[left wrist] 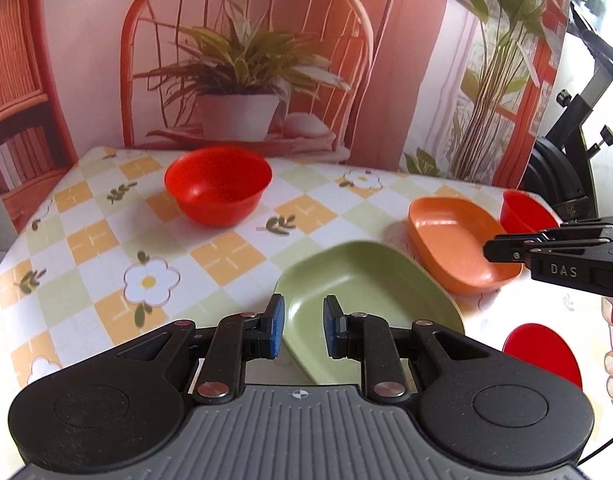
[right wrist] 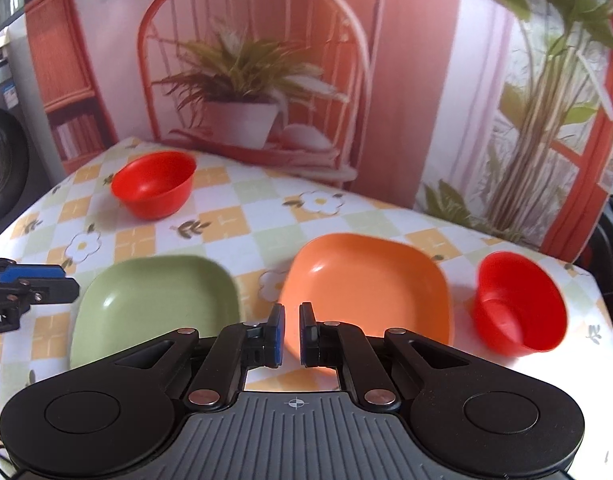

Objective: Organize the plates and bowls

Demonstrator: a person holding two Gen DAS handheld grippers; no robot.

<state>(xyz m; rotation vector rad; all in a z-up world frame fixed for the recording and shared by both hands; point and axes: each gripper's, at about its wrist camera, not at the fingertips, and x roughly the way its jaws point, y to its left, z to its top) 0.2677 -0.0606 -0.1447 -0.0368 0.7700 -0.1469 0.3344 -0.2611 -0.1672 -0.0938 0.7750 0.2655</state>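
Jaws of the left hand-held gripper (left wrist: 298,326) stand parted and empty over the near rim of the green plate (left wrist: 366,292); the right hand-held gripper (right wrist: 291,332), nearly closed and empty, hovers at the orange plate (right wrist: 370,280). Best nip each rim squarely, then stack. Both plates lie flat, side by side on the surface (left wrist: 106,240), long axes running away from the cameras.

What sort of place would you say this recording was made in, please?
Probably a staged tabletop set, not a real dining room: the chair and plant are a printed backdrop behind a checked floral tablecloth, with an equipment stand beside it.
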